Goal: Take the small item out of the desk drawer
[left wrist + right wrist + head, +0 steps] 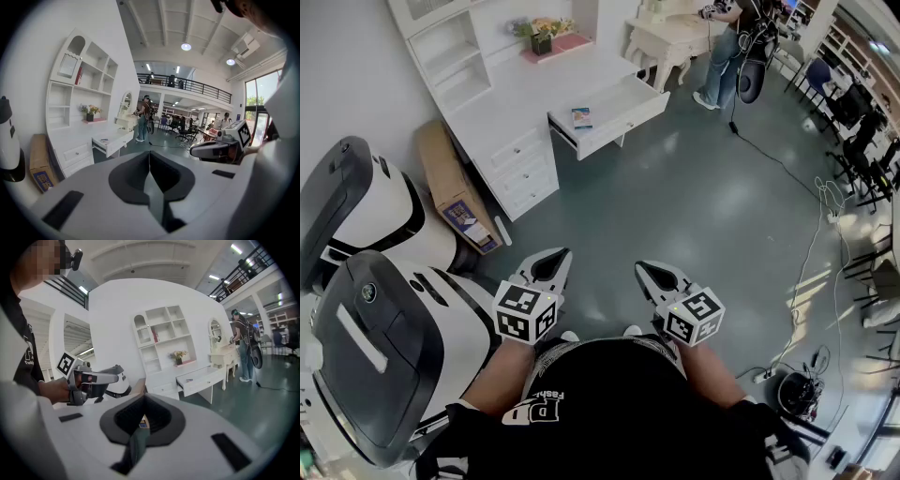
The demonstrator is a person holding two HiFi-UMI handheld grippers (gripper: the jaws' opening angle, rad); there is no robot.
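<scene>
Left gripper (559, 257) and right gripper (645, 271) sit clenched and empty near the person's (609, 403) waist, while the small flat item (581, 117) lies in the open desk drawer (630, 101), well apart across the floor (694, 206). If I reach in clenched, I'd just shove it deeper.

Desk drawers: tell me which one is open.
The wide drawer under the desktop, pulled out with a small item lying in it; the stacked drawers beside it are shut.

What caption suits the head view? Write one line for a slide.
Left gripper and right gripper shut and empty, far from the small item in the open drawer.
</scene>
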